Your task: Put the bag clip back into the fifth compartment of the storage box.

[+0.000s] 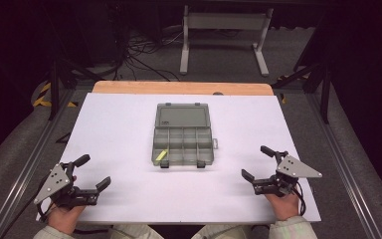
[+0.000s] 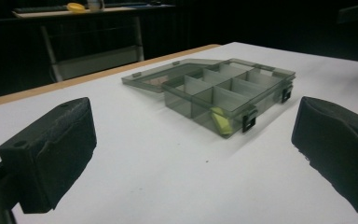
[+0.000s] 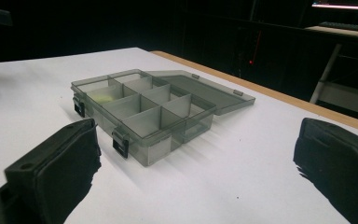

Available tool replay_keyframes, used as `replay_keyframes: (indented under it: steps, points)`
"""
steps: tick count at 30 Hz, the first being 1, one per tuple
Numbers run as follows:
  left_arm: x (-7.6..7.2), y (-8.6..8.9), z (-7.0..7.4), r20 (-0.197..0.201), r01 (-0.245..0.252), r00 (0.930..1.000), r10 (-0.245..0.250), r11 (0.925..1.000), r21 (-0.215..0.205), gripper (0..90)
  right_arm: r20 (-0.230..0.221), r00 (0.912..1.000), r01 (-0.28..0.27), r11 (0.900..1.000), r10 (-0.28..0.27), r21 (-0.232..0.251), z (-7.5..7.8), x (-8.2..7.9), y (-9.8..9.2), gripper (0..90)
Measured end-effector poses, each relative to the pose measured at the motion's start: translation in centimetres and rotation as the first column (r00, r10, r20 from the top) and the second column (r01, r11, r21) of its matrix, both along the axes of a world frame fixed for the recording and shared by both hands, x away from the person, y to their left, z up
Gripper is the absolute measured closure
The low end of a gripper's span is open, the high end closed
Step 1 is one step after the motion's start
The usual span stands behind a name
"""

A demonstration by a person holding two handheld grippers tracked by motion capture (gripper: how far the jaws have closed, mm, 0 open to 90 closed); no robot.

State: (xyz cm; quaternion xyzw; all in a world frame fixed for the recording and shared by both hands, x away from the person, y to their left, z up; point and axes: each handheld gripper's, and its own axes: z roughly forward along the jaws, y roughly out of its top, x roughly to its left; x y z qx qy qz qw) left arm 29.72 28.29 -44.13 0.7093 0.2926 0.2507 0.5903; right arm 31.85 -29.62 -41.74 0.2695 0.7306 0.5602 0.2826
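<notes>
Both spread wide and holding nothing: left hand-held gripper at seven o'clock, right hand-held gripper at five o'clock of the open organizer box mid-desk.

**Counted on the table**

One table, white on top. One clear plastic box, lid open and lying flat behind it. Eight compartments inside, in two rows of four. Two black latches on the near wall. One yellow piece, in the near-left compartment as seen from the high view. Two grippers, left gripper and right gripper, each with two black jaws set wide apart. Two hands, one on each gripper.
</notes>
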Motion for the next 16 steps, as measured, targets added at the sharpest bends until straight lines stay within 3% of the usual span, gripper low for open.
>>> replay_keyframes:
  steps: [9, 16]
  points:
    - [0.08, 0.38, -0.02, -0.01, -0.007, 0.9999, 0.006, 0.9985, -0.054, 0.5, 0.002, 1.0, -0.004, 1.0, 0.004, 0.001, -0.02, 0.0, 0.08, 0.4]
    - [0.0, 0.4, 0.06, -0.007, -0.009, 0.9999, 0.009, 0.9982, -0.059, 0.5, 0.002, 1.0, -0.006, 1.0, 0.006, 0.007, 0.01, -0.05, 0.03, 0.4]
